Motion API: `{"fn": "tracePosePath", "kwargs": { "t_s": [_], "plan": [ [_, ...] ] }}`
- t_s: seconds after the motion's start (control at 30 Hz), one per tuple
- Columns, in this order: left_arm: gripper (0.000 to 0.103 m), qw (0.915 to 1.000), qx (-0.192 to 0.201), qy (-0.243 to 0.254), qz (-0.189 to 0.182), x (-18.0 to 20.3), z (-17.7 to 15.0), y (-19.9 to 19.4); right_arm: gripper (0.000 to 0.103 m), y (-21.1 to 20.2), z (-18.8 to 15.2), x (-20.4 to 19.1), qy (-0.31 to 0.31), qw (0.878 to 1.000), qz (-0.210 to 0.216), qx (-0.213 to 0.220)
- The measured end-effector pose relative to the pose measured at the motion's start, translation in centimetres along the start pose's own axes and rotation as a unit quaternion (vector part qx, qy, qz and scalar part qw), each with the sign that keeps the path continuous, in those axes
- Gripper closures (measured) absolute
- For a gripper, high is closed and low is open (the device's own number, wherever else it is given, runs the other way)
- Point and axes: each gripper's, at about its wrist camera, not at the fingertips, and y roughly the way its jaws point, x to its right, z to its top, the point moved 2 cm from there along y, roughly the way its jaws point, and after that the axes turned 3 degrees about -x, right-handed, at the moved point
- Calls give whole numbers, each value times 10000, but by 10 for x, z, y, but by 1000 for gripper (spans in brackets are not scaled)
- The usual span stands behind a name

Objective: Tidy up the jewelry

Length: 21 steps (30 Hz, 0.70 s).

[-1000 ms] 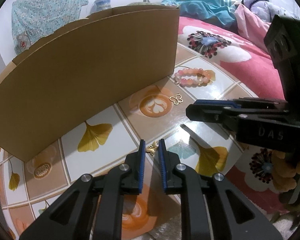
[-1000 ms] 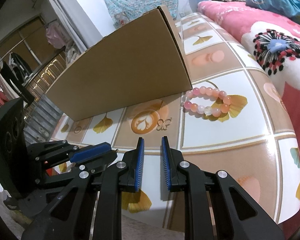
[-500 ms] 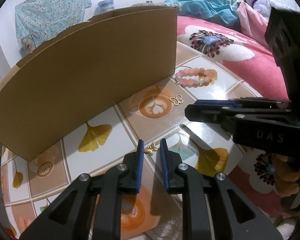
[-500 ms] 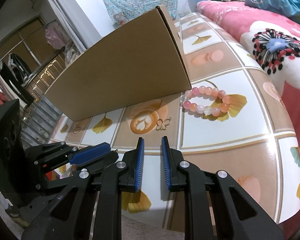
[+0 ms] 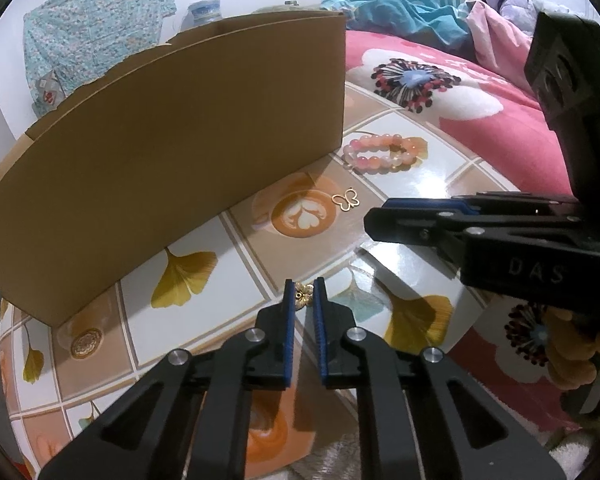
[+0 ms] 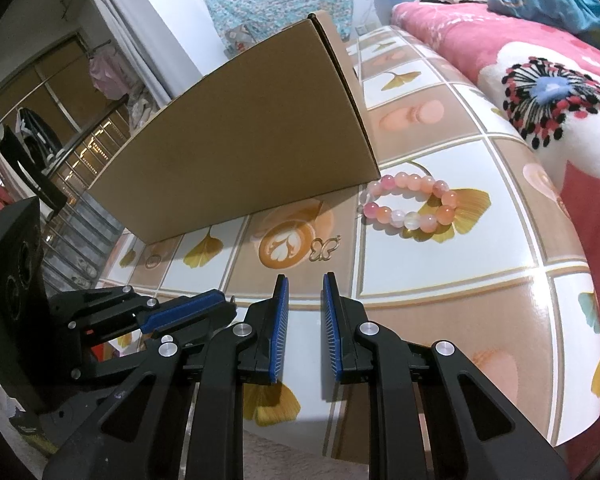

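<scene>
The left gripper [image 5: 304, 294] is closing on a small gold flower charm [image 5: 302, 295] on the tiled tablecloth [image 6: 440, 272]. The right gripper [image 6: 305, 292] hovers slightly parted, empty. Still loose beside the brown cardboard box [image 5: 172, 152] — gold butterfly charm [image 5: 346, 200], pink bead bracelet [image 6: 410, 202].

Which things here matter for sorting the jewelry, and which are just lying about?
Job:
- gold flower charm, between the closing left claw
- butterfly charm
- pink bead bracelet
- cardboard box

Lying about:
- floral blanket
- teal cloth
</scene>
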Motion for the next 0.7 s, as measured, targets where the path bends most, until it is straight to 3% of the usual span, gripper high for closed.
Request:
{"fn": "tracePosePath", "kwargs": {
  "t_s": [0.7],
  "plan": [
    [97, 9998, 136, -113, -23, -11, 0, -6, 85, -2, 5, -3, -154, 9996, -214, 38]
  ]
}}
